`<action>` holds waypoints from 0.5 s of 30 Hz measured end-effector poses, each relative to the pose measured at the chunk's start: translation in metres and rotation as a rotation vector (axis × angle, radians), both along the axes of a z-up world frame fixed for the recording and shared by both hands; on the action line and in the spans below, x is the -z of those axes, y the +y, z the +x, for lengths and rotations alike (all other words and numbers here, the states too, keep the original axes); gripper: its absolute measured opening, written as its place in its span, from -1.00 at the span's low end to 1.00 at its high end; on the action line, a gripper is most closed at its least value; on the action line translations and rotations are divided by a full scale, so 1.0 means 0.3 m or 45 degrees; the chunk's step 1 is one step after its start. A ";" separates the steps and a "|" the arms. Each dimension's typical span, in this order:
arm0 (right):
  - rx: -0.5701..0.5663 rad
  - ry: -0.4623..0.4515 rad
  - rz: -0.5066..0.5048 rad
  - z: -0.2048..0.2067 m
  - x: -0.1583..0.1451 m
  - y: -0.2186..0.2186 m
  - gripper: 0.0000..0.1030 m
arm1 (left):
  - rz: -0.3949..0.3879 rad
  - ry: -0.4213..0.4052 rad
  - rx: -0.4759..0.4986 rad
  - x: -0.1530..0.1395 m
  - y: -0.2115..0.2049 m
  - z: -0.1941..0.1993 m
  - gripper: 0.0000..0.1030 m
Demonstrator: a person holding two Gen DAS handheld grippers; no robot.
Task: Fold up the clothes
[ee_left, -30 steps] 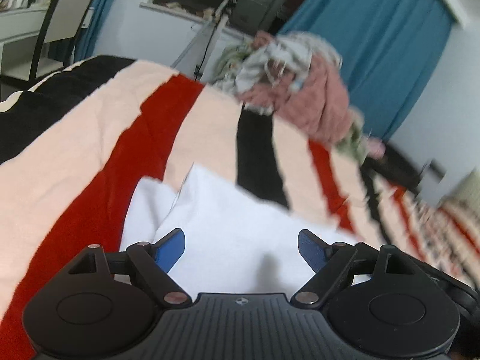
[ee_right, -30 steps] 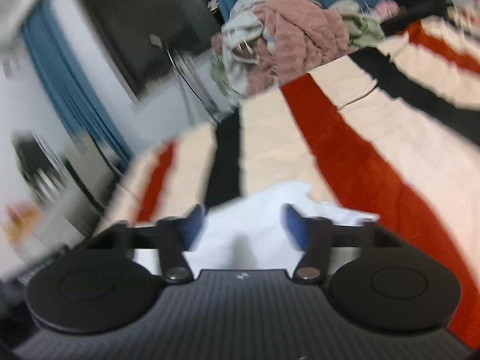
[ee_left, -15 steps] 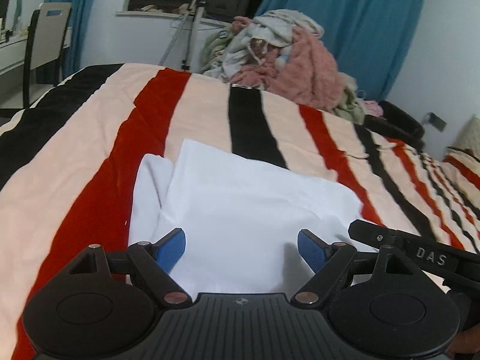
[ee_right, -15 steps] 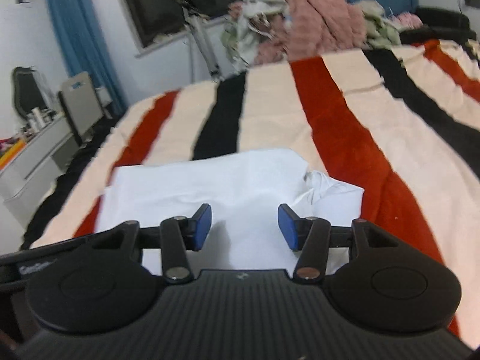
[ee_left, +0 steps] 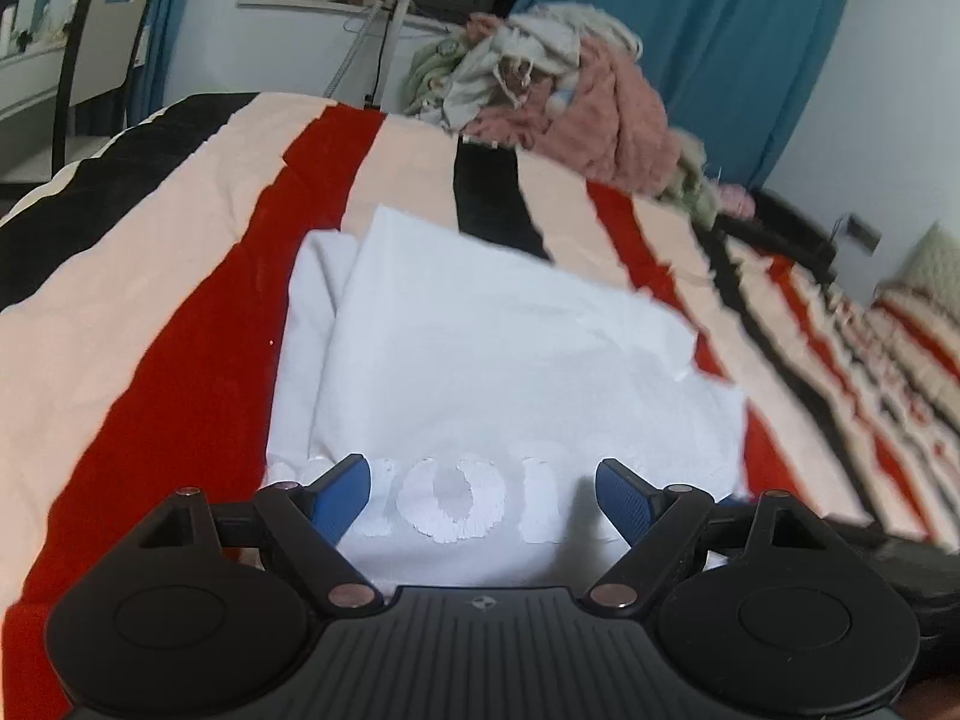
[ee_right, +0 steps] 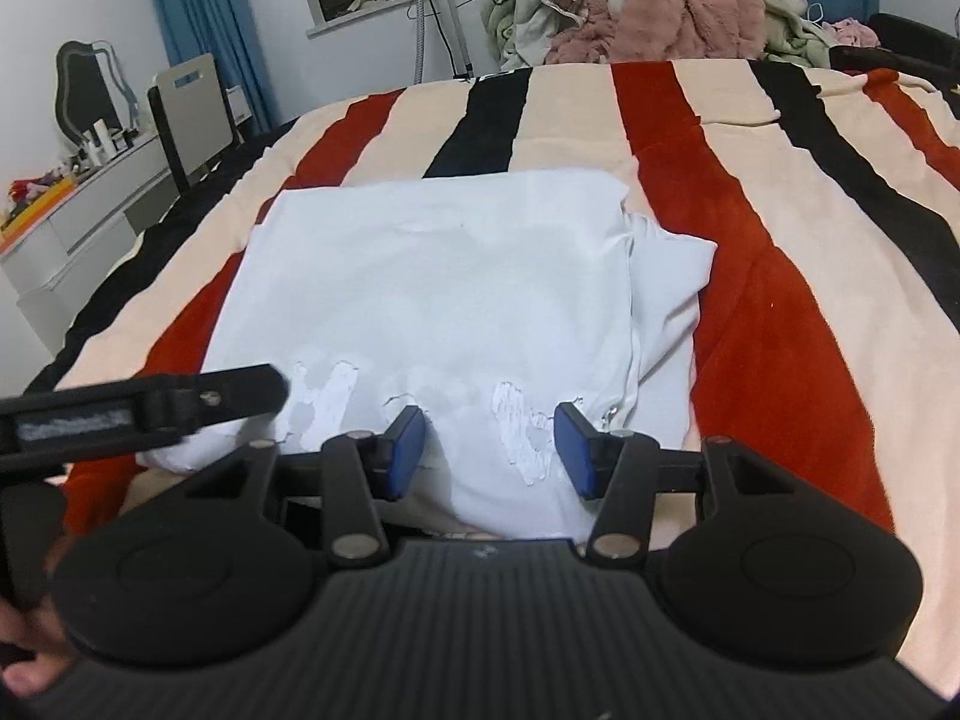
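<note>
Garment: a white shirt (ee_right: 432, 294) is laid flat on the striped bed (ee_right: 780, 228), partly folded; a sleeve is seen protruding at its right edge; white lettering is seen along its near edge
Left gripper (ee_left: 480, 489): fingers are spread wide above the near edge of the shirt; nothing is held
Right gripper (ee_right: 489, 441): fingers are parted over the lettering; nothing is gripped
Background: a heap of clothes (ee_right: 636, 0) is piled at the far end of the bed

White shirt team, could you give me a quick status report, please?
Left gripper open, right gripper open, both empty. White shirt flat on striped blanket, partly folded. Nothing in the way.
</note>
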State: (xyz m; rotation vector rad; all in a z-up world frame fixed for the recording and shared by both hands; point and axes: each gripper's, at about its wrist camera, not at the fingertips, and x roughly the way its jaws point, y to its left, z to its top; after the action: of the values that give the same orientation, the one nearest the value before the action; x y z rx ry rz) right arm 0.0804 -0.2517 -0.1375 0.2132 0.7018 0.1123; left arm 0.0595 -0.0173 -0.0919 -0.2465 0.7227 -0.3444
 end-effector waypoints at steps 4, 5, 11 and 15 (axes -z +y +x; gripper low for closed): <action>0.007 0.000 -0.006 -0.008 -0.002 0.008 -0.02 | -0.226 -0.091 -0.048 -0.078 0.082 -0.116 0.64; 0.011 0.002 -0.002 -0.007 -0.002 0.009 -0.02 | -0.277 -0.125 -0.065 -0.099 0.103 -0.150 0.72; 0.027 0.011 -0.009 0.001 -0.007 0.017 -0.01 | -0.648 0.205 -0.021 0.006 0.165 -0.136 0.79; 0.037 0.012 0.002 0.000 -0.006 0.016 -0.01 | -0.729 0.435 -0.183 0.133 0.185 -0.035 0.64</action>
State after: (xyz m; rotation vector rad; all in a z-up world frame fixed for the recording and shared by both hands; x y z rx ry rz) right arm 0.0803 -0.2470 -0.1356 0.2251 0.7077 0.0844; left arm 0.0490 0.0384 -0.1317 -0.9115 0.9252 -0.3710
